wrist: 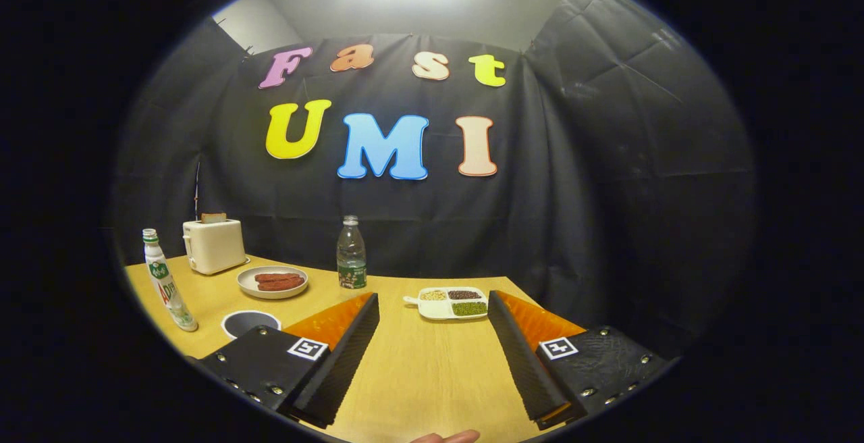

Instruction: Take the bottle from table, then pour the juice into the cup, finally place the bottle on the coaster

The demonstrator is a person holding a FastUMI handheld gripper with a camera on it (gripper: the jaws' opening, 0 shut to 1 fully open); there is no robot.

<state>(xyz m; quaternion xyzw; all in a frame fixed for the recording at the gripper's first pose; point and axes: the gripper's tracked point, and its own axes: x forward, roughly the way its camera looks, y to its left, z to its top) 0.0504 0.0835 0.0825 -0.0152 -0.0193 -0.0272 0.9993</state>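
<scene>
Gripper view: the gripper is seen with its two fingers spread wide apart, nothing held between them, above a bare stretch of the wooden tabletop. Straight beyond the gap, near the far edge against the black cloth wall, a clear bottle is stood upright, well apart from the fingers. Just ahead of the right finger, a white divided tray is placed, its compartments filled with pale, dark and green grains. Beyond the left finger, a white plate with two reddish sausages is laid, and behind it a cream toaster with a slice of bread raised from its slot. Just beside the left finger, a round dark cup with a white rim is partly covered by that finger. Farther left, a white bottle with a green cap is stood upright near the tabletop's edge. A fingertip of a person is glimpsed at the near edge, between the fingers.
</scene>
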